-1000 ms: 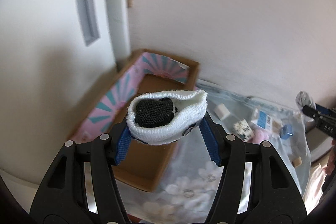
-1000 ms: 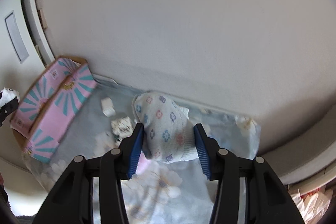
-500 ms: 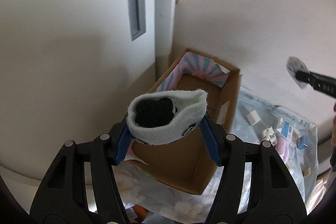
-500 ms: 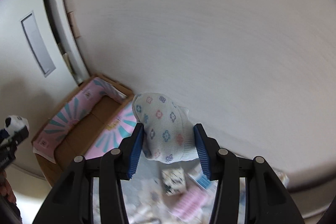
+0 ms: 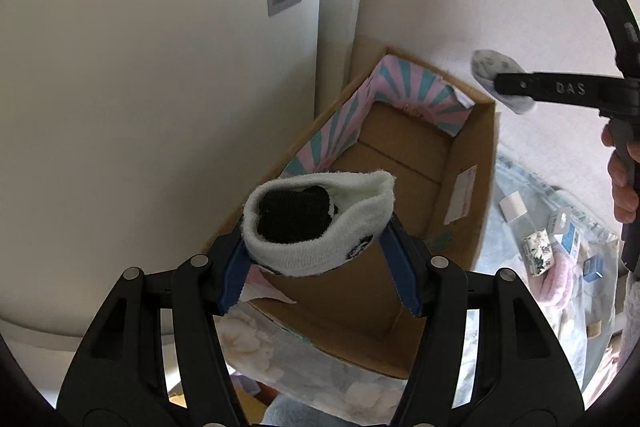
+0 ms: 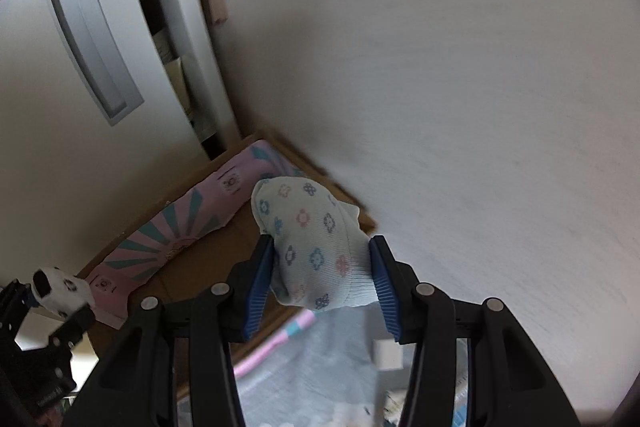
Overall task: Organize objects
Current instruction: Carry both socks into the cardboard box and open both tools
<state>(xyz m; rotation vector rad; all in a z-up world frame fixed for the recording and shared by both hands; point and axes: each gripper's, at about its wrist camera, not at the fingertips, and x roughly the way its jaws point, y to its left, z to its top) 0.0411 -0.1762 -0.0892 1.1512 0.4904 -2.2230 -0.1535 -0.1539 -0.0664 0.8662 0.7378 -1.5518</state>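
Left gripper [image 5: 320, 255] clamps a white sock with a black toe [image 5: 316, 223], held above the near end of the open cardboard box [image 5: 464, 211]. Right gripper [image 6: 322, 283] squeezes a pale flower-patterned sock [image 6: 316, 247], above the box's far right corner by the wall [image 6: 460, 87].

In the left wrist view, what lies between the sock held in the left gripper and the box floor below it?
Nothing. The left gripper holds the black-and-white sock in the air over the cardboard box; the left wrist view shows only bare brown box floor under it.
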